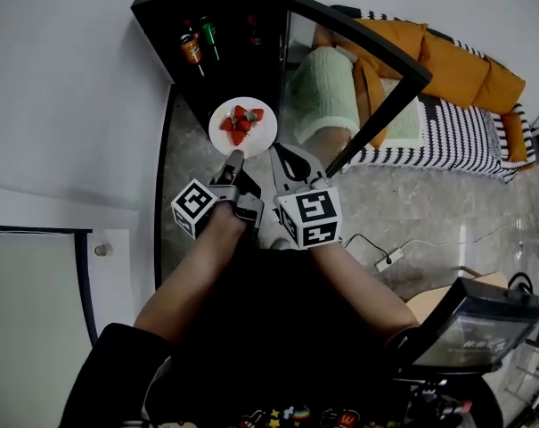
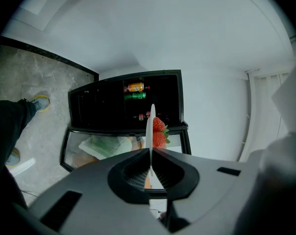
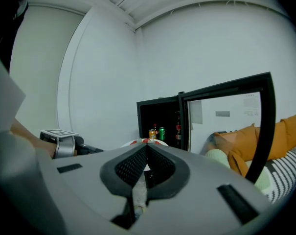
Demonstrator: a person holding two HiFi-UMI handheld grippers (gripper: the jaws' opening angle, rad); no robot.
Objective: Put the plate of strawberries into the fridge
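Note:
A white plate (image 1: 262,137) with several red strawberries (image 1: 240,121) hangs in front of the open black fridge (image 1: 224,43). My left gripper (image 1: 231,160) is shut on the plate's near rim. In the left gripper view the plate (image 2: 151,126) stands edge-on between the left gripper's (image 2: 150,155) jaws, with the strawberries (image 2: 158,132) to its right. My right gripper (image 1: 282,157) sits beside the plate's right edge, jaws together and nothing between them. In the right gripper view the plate (image 3: 138,142) peeks just past the right gripper (image 3: 147,148).
Drink cans (image 1: 191,47) stand on a shelf inside the fridge. Its glass door (image 1: 367,52) swings out to the right. Behind it lies a sofa with orange cushions (image 1: 456,65) and a green pillow (image 1: 327,92). A cable with a plug strip (image 1: 389,257) lies on the floor.

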